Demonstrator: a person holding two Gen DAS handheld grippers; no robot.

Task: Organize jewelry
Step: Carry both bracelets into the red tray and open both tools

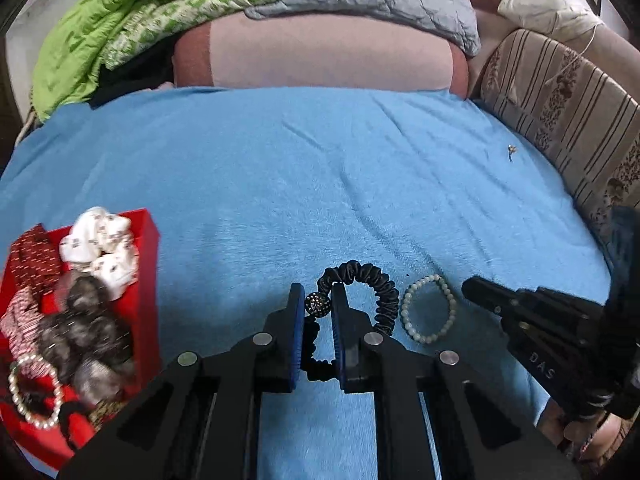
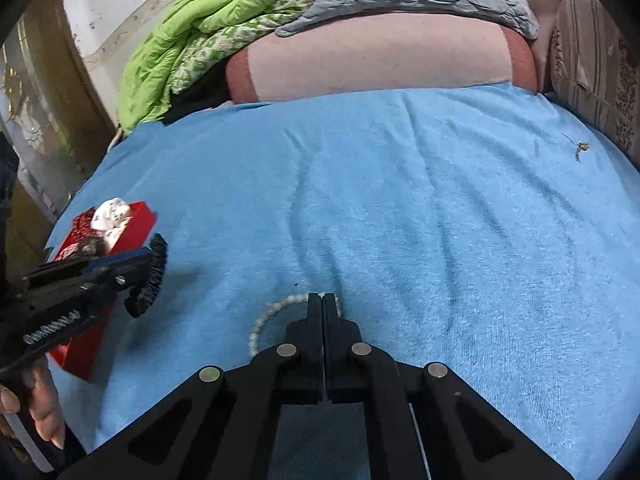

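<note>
Kneeling by the big blue towel-like blanket (image 1: 320, 184), I judge both catches must go next into the red box (image 1: 148, 240): my left gripper (image 1: 318, 304) pinches the black ruffled hair band (image 1: 360, 296), my right gripper (image 2: 322, 304) clamps the pale bead bracelet (image 2: 276, 308), whose whole ring only the left view shows.

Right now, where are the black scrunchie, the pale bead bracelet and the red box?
black scrunchie (image 1: 380, 296), left wrist view, its ruffled band.
pale bead bracelet (image 1: 450, 322), left wrist view, its right-hand beads.
red box (image 1: 149, 248), left wrist view, its right wall.
</note>
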